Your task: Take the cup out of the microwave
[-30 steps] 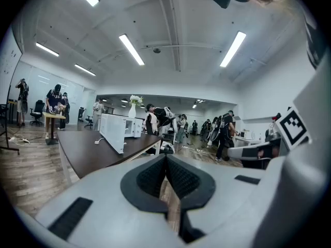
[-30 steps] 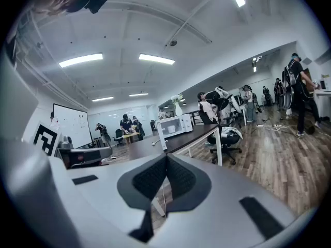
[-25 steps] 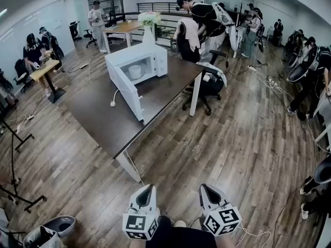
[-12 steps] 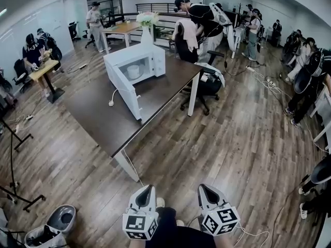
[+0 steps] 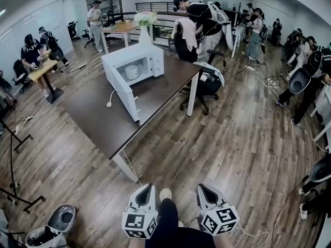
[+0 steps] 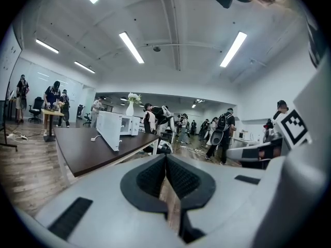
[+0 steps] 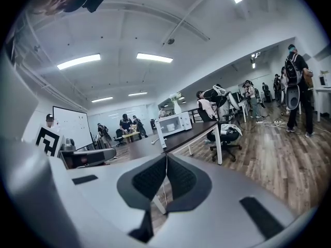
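A white microwave [image 5: 135,62] stands on the far end of a dark table [image 5: 98,119], its door [image 5: 120,89] swung wide open toward me. Inside its cavity sits a white cup [image 5: 131,72]. The microwave [image 6: 124,124] also shows small in the left gripper view, and the microwave [image 7: 173,123] in the right gripper view. My left gripper [image 5: 146,189] and right gripper [image 5: 205,189] are held low at the bottom of the head view, over the wooden floor, far from the table. Both are shut with nothing between their pads.
A white power cord [image 5: 110,98] lies on the table beside the door. A vase of flowers [image 5: 145,22] stands behind the microwave. A black office chair [image 5: 206,84] sits at the table's right side. Several people work around the room. Tripod legs [image 5: 15,154] stand at the left.
The table and microwave have slid slightly up and left in the head view. A shoe and leg now show between the two grippers, which hold their places.
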